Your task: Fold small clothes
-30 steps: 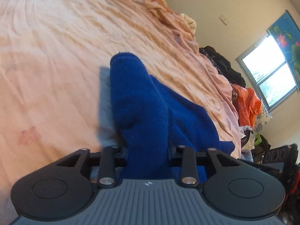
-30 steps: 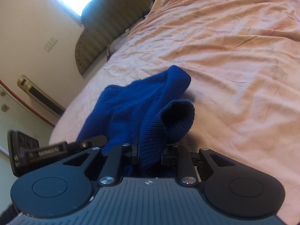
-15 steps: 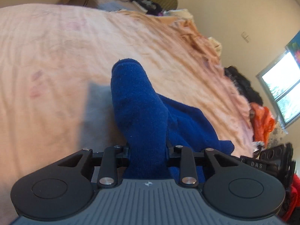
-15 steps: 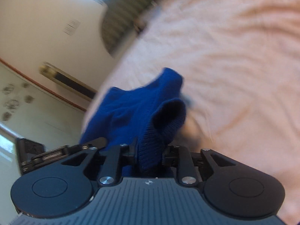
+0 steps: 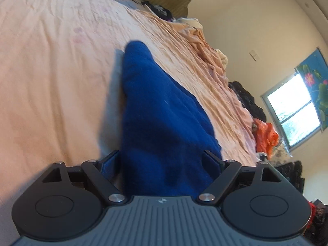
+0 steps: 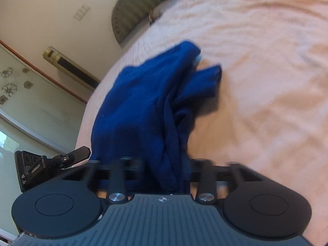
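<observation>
Ahead of and beneath both grippers, a wide bed covered by a wrinkled peach-pink cotton sheet (image 5: 51, 78), bunched into folds toward its far right edge in the left wrist view. Lying on that sheet, straight ahead of each gripper, a small royal-blue knitted garment (image 5: 162, 123), heaped and half folded, one rounded end stretching away from the left fingers, a ribbed cuff sticking out to the right in the right wrist view. Left gripper (image 5: 162, 160) spread wide apart, black fingers either side of the blue knit, cloth between them but not pinched. Right gripper (image 6: 162, 164) motion-blurred; a bunched strand of the garment running down between its fingers, grip impossible to tell. Off to the right gripper's left, the black body of the left gripper showing beside the garment.
</observation>
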